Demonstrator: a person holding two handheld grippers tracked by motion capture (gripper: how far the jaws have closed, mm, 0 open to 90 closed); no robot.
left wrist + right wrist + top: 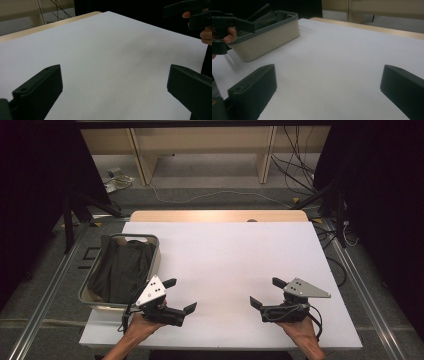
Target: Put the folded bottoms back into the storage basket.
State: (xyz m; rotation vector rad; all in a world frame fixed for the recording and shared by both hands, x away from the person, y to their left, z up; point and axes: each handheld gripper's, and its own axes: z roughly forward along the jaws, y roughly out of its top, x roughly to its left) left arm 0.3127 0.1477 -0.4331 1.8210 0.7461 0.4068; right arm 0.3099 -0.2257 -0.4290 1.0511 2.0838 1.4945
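Observation:
A beige bin with a grey rim (154, 251) stands at the table's left side, and a dark cloth (120, 267) lies crumpled inside it. My left gripper (180, 295) hovers just right of the bin's near corner, open and holding nothing. My right gripper (267, 292) is over the near right part of the table, also open and holding nothing. In the left gripper view, my left gripper (113, 87) has only white table between its spread jaws. In the right gripper view, my right gripper (328, 87) faces the bin (267, 37) and the cloth (265, 17).
The white table top (225, 255) has a wooden strip (215, 215) along its far edge. Metal rails run down both sides on the floor. Shelving legs and cables lie on the floor beyond. The other hand's gripper (190, 12) shows at the top right of the left gripper view.

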